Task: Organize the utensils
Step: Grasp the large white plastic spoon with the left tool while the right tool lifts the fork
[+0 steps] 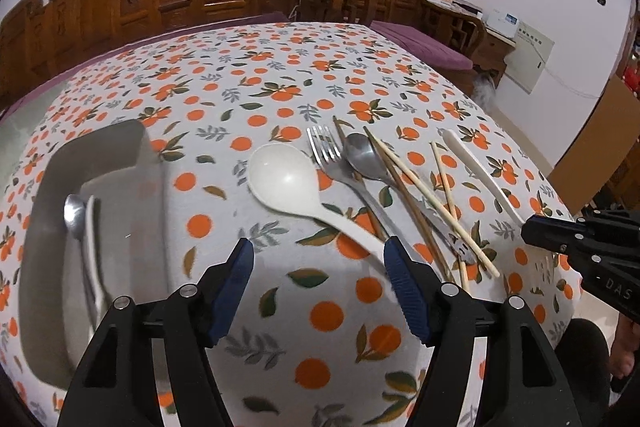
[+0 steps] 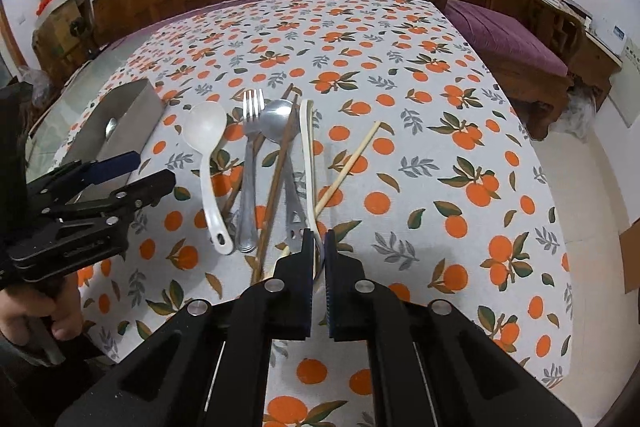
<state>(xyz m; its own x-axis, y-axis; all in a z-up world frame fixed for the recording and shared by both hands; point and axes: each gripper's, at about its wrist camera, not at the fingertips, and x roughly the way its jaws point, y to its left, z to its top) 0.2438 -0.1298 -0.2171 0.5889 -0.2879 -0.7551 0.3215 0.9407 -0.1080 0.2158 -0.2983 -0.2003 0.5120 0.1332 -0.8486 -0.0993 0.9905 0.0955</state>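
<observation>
Worktop (image 2: pixel 400 99), orange-print cloth: loose utensils beside grey tray (image 1: pixel 48 187). Right gripper (image 2: pixel 319 247) pinches white spoon (image 2: pixel 307 155) handle; left gripper (image 1: pixel 318 267) wide, empty. Next, likely: lift clear, carry to tray.

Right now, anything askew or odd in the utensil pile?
Yes: the chopsticks are scattered. One pale chopstick lies diagonally across the white spoon the right gripper is closed on, and brown chopsticks cross the fork. Nothing looks damaged.

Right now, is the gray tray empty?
No. The gray tray already holds a metal spoon and a white utensil lying inside it.
</observation>
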